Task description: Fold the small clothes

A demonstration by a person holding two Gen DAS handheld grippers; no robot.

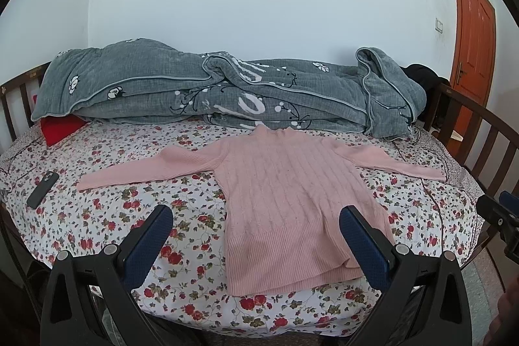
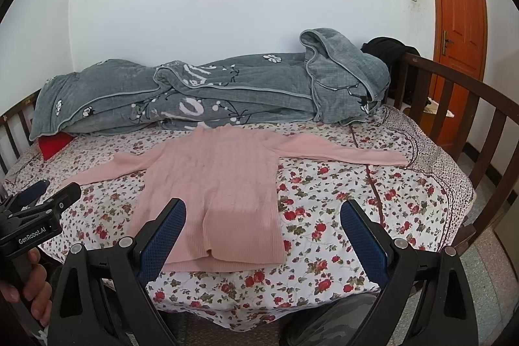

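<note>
sweater: pink knit sweater (image 1: 292,200) is lying flat on the floral bedsheet (image 1: 129,216), both sleeves spread out sideways, hem toward the near edge, collar touching the grey quilt (image 1: 227,86).
left gripper: left gripper (image 1: 256,235) is hovering above the near bed edge, jaws spread wide, gripping nothing; right finger is overlapping the hem's right part in view, contact unclear.
right gripper: right gripper (image 2: 262,232) is hovering likewise, jaws spread wide, empty; pointing at the hem's right corner.
stage: judging that folding is not yet begun, first grasp pending.
risk 1: knit is looking loose and stretchy; pinching one layer only would be dragging the top away from the back and skewing the fold.
risk 2: hem is lying near the mattress edge; pulling toward the person could be sliding it off.
risk 3: collar is touching the quilt; lifting there could be snagging quilt fabric.
risk 4: dark phone (image 1: 42,188) is lying near the left cuff; sweeping that sleeve could be knocking it.
containers: none showing; nothing holding clothes.
</note>
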